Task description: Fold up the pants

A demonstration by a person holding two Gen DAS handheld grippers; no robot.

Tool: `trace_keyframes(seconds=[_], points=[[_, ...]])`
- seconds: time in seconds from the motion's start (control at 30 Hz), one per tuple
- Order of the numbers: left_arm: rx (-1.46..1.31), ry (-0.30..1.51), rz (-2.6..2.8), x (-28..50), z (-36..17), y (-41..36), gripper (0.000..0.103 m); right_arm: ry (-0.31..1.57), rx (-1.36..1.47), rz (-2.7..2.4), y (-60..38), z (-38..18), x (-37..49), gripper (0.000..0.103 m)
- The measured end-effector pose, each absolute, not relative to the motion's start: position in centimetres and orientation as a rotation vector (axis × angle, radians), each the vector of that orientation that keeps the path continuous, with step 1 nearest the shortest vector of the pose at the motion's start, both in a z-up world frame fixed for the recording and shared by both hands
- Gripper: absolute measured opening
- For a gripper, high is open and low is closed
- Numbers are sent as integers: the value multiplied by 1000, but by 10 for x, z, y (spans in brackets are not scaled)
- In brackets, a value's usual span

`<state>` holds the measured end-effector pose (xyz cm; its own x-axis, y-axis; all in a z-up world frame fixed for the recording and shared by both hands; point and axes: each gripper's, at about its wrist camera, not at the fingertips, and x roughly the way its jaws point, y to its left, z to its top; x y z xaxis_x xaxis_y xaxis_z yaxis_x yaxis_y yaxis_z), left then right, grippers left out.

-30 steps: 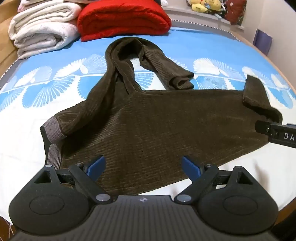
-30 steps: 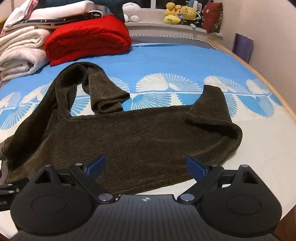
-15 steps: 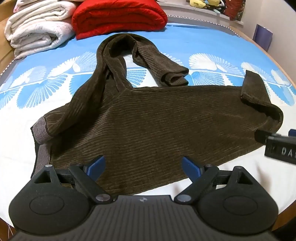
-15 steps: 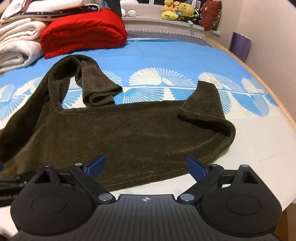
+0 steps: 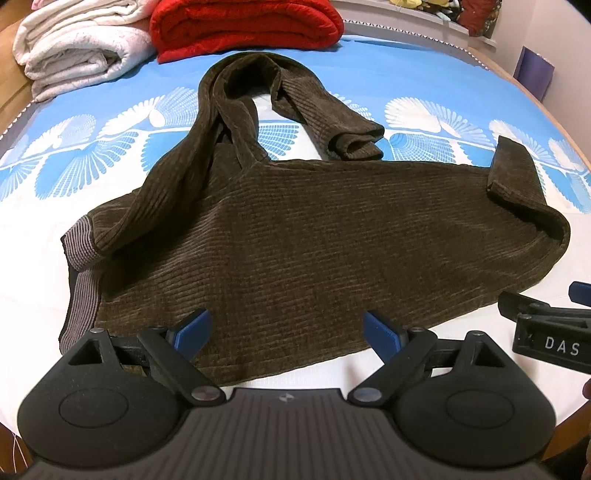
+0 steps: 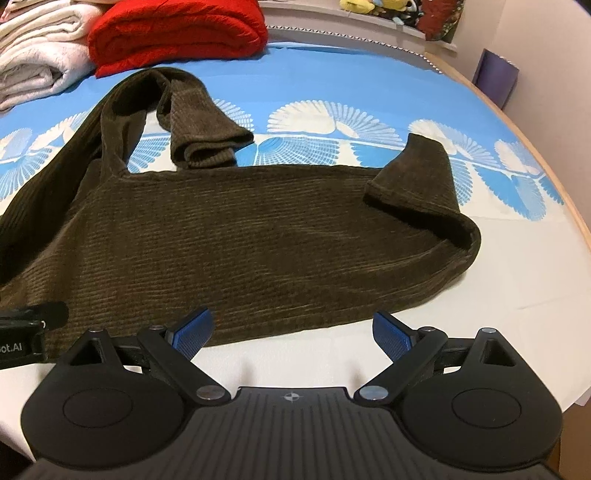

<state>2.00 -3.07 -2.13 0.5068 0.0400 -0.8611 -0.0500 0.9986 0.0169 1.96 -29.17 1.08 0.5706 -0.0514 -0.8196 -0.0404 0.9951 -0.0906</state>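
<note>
Dark brown corduroy pants (image 5: 295,243) lie spread across the bed, waistband (image 5: 79,280) with grey ribbing at the left, one leg looped back toward the far side, the other leg's end folded over at the right (image 5: 517,184). The pants also show in the right wrist view (image 6: 240,243). My left gripper (image 5: 288,332) is open and empty, hovering over the pants' near edge. My right gripper (image 6: 291,332) is open and empty, just short of the near edge; it shows at the right in the left wrist view (image 5: 546,332).
The bed sheet (image 5: 424,74) is blue and white with a fan pattern. A folded red blanket (image 5: 243,26) and white folded blankets (image 5: 77,48) lie at the far side. Plush toys (image 6: 388,11) sit on a shelf. The bed's right edge (image 6: 576,221) is near.
Both grippers have tilted down and moved a little closer to the pants' near edge. The pants have not moved. Both grippers stay open.
</note>
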Motion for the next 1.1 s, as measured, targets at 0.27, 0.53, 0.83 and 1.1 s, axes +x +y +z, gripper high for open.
trace_keyframes(seconds=[0.27, 0.53, 0.83, 1.1], points=[[-17, 1041, 60, 20, -21, -28, 93, 964, -113, -9, -286, 11, 21, 94], [-24, 1040, 61, 18, -20, -26, 93, 967, -119, -11, -284, 11, 22, 94], [-26, 1041, 61, 19, -20, -26, 93, 966, -121, -14, -283, 10, 21, 94], [-26, 1041, 61, 19, -20, -26, 93, 968, -122, -13, -283, 10, 20, 94]])
